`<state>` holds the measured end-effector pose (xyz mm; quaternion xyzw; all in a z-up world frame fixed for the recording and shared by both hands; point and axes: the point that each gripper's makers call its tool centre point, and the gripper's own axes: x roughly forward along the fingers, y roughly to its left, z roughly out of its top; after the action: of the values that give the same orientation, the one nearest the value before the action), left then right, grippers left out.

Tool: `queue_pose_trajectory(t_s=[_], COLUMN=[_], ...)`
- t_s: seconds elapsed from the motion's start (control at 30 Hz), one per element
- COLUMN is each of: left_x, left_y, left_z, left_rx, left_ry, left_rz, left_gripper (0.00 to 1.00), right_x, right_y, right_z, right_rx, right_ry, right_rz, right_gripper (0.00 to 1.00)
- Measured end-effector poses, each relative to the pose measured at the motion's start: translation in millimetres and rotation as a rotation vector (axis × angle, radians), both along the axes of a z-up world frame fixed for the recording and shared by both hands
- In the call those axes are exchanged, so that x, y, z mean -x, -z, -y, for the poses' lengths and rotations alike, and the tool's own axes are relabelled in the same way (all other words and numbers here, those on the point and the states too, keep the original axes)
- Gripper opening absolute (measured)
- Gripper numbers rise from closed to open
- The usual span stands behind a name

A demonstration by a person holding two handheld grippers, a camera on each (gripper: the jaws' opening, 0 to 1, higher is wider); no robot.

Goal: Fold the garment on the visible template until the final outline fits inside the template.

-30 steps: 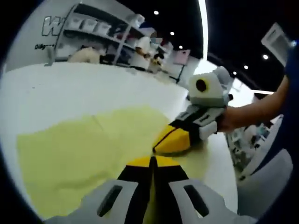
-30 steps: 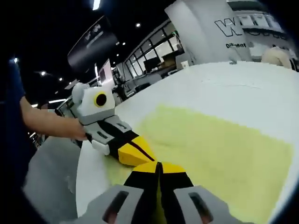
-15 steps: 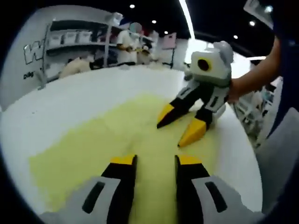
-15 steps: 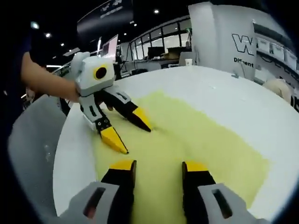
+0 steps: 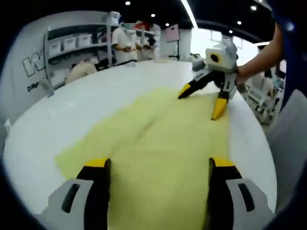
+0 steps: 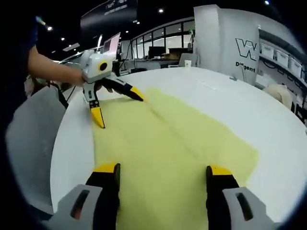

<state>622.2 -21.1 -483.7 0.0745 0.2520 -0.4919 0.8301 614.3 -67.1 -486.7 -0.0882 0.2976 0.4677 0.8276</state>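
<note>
Both the left gripper (image 5: 157, 165) and right gripper (image 6: 163, 171) hover with jaws wide open over the flat yellow garment (image 5: 158, 143) on the white desk (image 5: 72, 110), so a fold looks just laid and the next move likely calls for regripping 1 edge.

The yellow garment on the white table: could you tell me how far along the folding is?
Done: the yellow garment lies flat on the white table with a lengthwise crease. In hand: nothing; the left gripper and right gripper are open above it. Left: any further folds; no template outline is discernible.
</note>
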Motion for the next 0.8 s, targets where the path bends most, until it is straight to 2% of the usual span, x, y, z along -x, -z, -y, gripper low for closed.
queue_pose_trajectory(t_s=[0.03, 0.1, 0.17, 0.27, 0.3, 0.33, 0.37, 0.43, 0.47, 0.5, 0.57, 0.6, 0.63, 0.67, 0.7, 0.77, 0.8], left_x=[1.6, 1.5, -3.1, -1.5, -6.4, -4.8, -1.1, 5.1, 9.3, 11.9, 21.9, 26.4, 33.4, 34.7, 35.1, 32.8, 34.9], left_y=[-0.3, 0.4, 0.7, -0.6, 1.0, 5.0, 5.6, 8.3, 10.7, 11.8, 13.1, 9.6, 9.9, 10.4, 7.4, -3.2, -14.4], left_z=[-1.0, -7.0, -20.4, -32.2, -44.3, -58.6, -64.8, -73.4, -83.7, -89.0, -103.6, -103.0, -117.9, -124.0, -135.3, -139.2, -138.6], left_rx=[-0.018, -0.061, -0.055, -0.084, -0.111, -0.121, -0.119, -0.129, -0.132, -0.135, -0.182, -0.189, -0.215, -0.224, -0.178, -0.143, -0.121], left_ry=[0.040, 0.058, 0.019, 0.052, 0.015, 0.013, 0.016, 0.017, 0.009, -0.002, -0.001, 0.011, -0.001, -0.022, -0.123, -0.182, -0.214], left_rz=[0.026, 0.070, 0.057, 0.086, 0.082, 0.071, 0.070, 0.060, 0.060, 0.058, 0.047, 0.059, 0.037, 0.029, -0.024, -0.014, -0.005], left_gripper=[0.89, 0.90, 0.91, 0.93, 0.94, 0.95, 0.97, 0.99, 0.99, 0.99, 0.99, 0.99, 0.99, 0.99, 0.99, 0.99, 0.99], right_x=[-0.3, -1.3, 0.4, 2.6, 4.3, 8.1, 10.3, 12.3, 16.5, 20.0, 21.1, 22.5, 23.7, 26.2, 37.6, 42.0, 43.3], right_y=[1.0, 2.7, 4.8, 2.7, 3.1, 5.5, 3.8, 7.3, 6.5, 6.7, 9.9, 11.9, 13.7, 14.1, 11.9, 7.9, 2.3], right_z=[3.7, 9.3, 20.7, 36.5, 41.2, 49.2, 53.8, 64.3, 63.7, 65.7, 76.7, 82.6, 88.3, 91.4, 96.6, 99.3, 101.7], right_rx=[0.005, 0.023, 0.069, 0.068, 0.075, 0.069, 0.064, 0.071, 0.081, 0.082, 0.117, 0.122, 0.129, 0.137, 0.172, 0.178, 0.165], right_ry=[0.001, 0.002, 0.010, 0.025, 0.015, 0.041, 0.034, 0.055, 0.020, 0.012, 0.010, 0.017, 0.035, 0.047, 0.067, 0.076, 0.101], right_rz=[0.006, 0.028, 0.069, 0.080, 0.090, 0.055, 0.066, 0.032, 0.062, 0.065, 0.053, 0.054, 0.050, 0.045, 0.050, 0.061, 0.073], right_gripper=[0.78, 0.81, 0.83, 0.87, 0.88, 0.89, 0.90, 0.92, 0.93, 0.95, 0.97, 0.99, 0.99, 0.99, 0.99, 0.99, 0.99])
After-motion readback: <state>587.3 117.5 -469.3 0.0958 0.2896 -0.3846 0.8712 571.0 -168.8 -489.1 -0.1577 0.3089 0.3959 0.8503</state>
